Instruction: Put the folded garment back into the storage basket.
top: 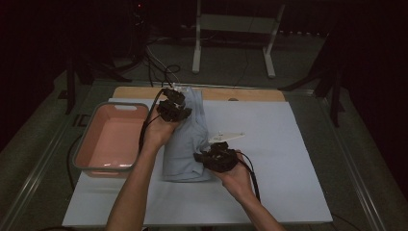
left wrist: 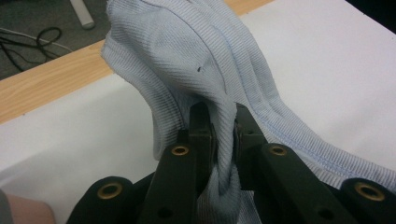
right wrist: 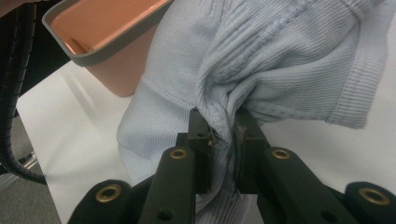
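Okay, quick notes.
Garment: light blue ribbed cloth (top: 186, 139), lying lengthwise on the white sheet (top: 269, 144), just right of the pink tub (top: 111, 139).
Left gripper: (top: 174, 107) at the far end of the cloth; jaws nearly together, pinching a bunched fold, seen close in the left gripper view (left wrist: 223, 135).
Right gripper: (top: 217, 157) at the near right edge of the cloth; jaws also nearly together, clamped on a gathered fold near a ribbed hem (right wrist: 223, 126).
Cloth shape: wrinkled, pulled up a bit at both pinch points.
Tub: grey rim, nothing visible inside, left of the cloth.
Surface: wooden strip (top: 250, 94) showing beyond the far edge of the white sheet.
Hands: forearms enter from the bottom, one per gripper.
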